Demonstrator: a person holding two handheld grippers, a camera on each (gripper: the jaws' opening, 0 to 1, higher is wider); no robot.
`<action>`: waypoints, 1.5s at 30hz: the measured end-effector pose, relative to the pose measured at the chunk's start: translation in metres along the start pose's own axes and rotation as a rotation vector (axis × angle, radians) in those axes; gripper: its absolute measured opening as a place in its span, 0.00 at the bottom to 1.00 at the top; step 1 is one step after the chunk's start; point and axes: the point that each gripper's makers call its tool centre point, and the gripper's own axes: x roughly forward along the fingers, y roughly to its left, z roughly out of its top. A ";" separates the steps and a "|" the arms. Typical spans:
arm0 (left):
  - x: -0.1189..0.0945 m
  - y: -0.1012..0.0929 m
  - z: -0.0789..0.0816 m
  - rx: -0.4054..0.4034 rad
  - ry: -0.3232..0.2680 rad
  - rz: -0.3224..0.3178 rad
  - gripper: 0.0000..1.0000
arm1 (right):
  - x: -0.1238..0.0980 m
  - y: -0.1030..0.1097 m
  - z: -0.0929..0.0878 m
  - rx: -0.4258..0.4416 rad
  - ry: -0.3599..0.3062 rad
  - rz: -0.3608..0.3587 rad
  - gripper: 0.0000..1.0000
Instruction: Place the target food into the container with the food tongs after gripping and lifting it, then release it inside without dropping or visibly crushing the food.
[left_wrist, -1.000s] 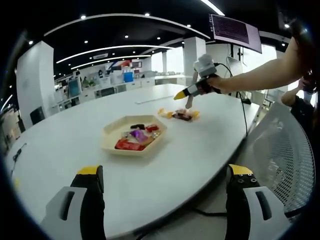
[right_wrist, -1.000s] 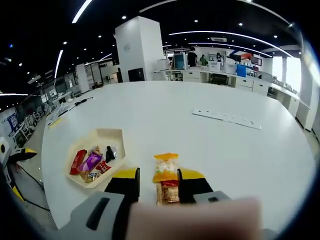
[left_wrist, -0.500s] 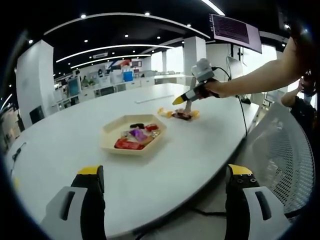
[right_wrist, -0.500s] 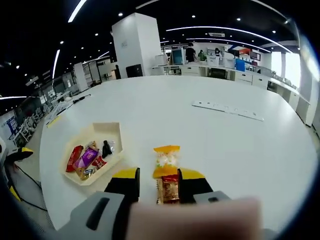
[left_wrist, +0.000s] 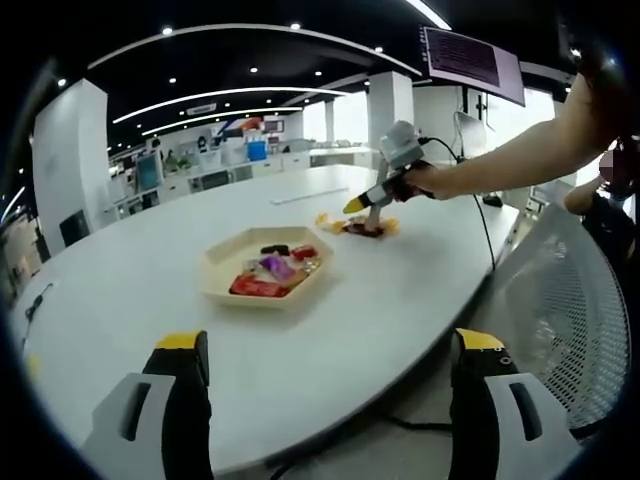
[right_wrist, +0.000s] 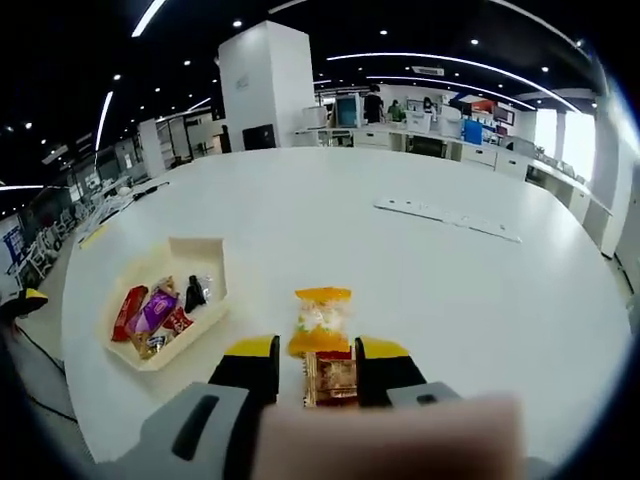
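Right gripper (right_wrist: 317, 366) lowered since earlier frame; jaws closed to a narrow gap astride brown snack packet (right_wrist: 331, 376), grip unconfirmed. Orange-ended packet (right_wrist: 320, 320) touching just ahead. Tray (right_wrist: 214, 262) of wrapped snacks off left on white table (right_wrist: 420, 270). Left gripper (left_wrist: 330, 372) unchanged, jaws wide apart, holding nothing, short of table edge.
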 end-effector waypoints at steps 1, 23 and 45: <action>0.000 0.000 0.000 0.000 -0.001 0.000 0.98 | 0.001 -0.001 -0.001 -0.005 0.003 -0.005 0.29; 0.000 0.001 -0.001 -0.002 0.005 0.003 0.97 | 0.013 0.012 -0.014 -0.180 0.057 -0.030 0.27; 0.000 0.001 -0.002 -0.003 0.009 0.002 0.98 | 0.006 0.007 -0.016 -0.147 0.062 -0.035 0.24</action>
